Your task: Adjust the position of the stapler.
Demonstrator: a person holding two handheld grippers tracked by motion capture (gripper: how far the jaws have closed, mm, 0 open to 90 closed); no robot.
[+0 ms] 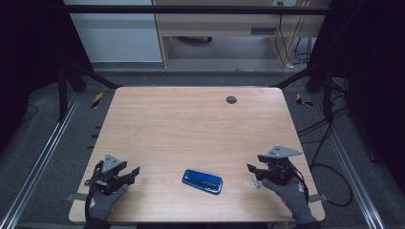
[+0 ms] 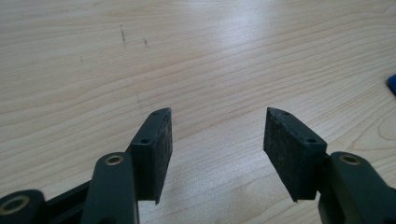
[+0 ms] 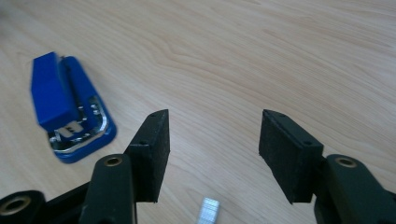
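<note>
The blue stapler (image 1: 202,181) lies flat near the table's (image 1: 191,119) front edge, between the grippers, with a strip of staples (image 3: 208,211) just below the right gripper (image 3: 212,149). Nothing looks begun: the right gripper and the left gripper (image 2: 217,149) both stand wide and empty. Bare wood gives free room all around.

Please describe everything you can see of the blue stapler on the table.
The blue stapler lies on the wooden table near its front edge, between the two hands. It looks like glossy blue plastic with a shiny metal part at one end, seen in the right gripper view. Its upper arm seems slightly raised above the base. Nothing touches it except the table.
</note>
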